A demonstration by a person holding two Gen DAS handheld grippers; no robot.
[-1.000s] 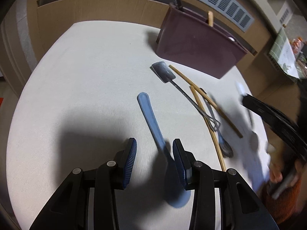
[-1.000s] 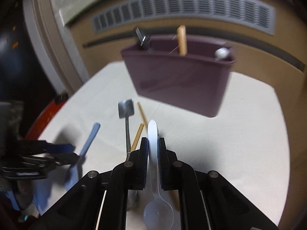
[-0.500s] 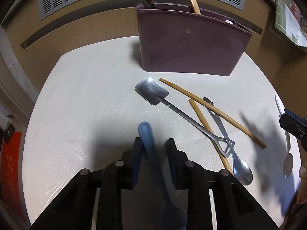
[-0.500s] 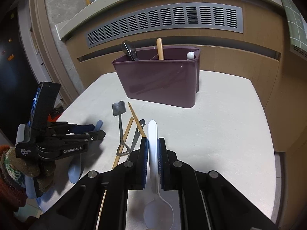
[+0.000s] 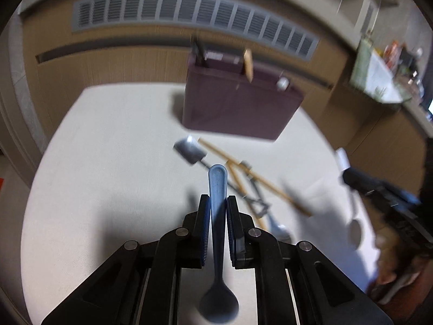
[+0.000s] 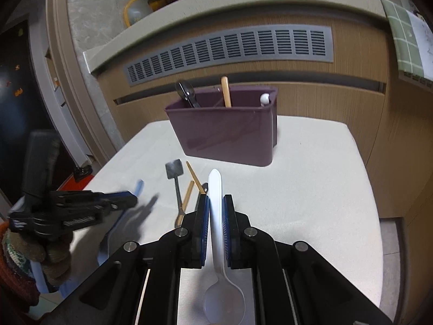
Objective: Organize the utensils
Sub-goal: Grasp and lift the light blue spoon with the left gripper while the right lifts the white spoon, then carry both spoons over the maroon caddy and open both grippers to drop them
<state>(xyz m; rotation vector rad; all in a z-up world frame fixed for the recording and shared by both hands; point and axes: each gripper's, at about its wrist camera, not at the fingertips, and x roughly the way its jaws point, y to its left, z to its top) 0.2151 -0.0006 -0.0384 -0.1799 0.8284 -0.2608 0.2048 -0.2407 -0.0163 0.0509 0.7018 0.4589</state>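
Observation:
My left gripper is shut on a blue plastic spoon, handle forward, lifted above the white table. My right gripper is shut on a white plastic spoon, handle forward, bowl toward the camera. A maroon utensil holder stands at the table's far side with several utensils in its compartments; it also shows in the left wrist view. A small metal spatula, wooden chopsticks and a metal spoon lie on the table between the grippers and the holder.
A wooden cabinet with a grey vent grille stands behind the table. The left gripper and the gloved hand show at the left of the right wrist view. A counter with clutter is at the far right.
My left gripper closed on the blue spoon and lifted it off the table. My right gripper kept hold of the white spoon and drew back a little from the holder.

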